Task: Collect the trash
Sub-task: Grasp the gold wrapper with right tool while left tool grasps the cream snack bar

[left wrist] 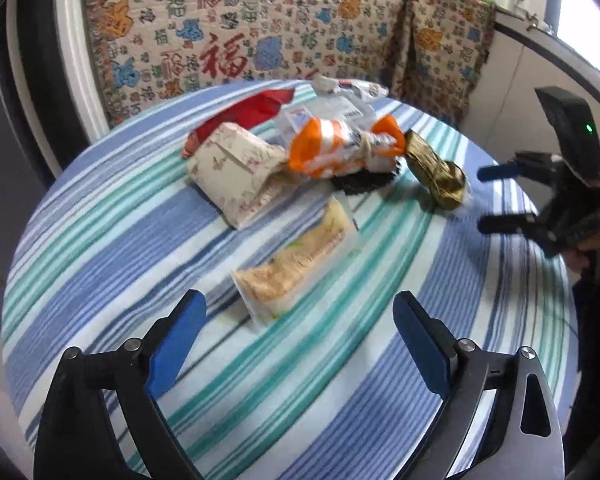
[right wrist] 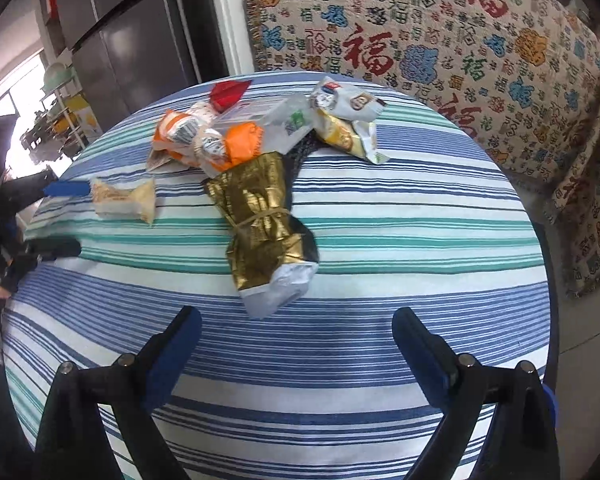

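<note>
Left gripper (left wrist: 298, 312) wide, empty, above beige wrapper (left wrist: 296, 266); right gripper (right wrist: 296, 330) wide, empty, near gold bag (right wrist: 260, 224), possibly tied.

Big red 福 characters all over the patterned throw (right wrist: 440, 40), smaller 福 repeated between them, wrapper print unreadable

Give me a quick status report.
Both hand-held grippers, left and right, open, empty. Wrappers on striped table. Nothing in the way.

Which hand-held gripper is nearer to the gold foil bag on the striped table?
Right. The right hand-held gripper is open just short of the gold foil bag. The left hand-held gripper faces the beige snack packet, farther away.
</note>
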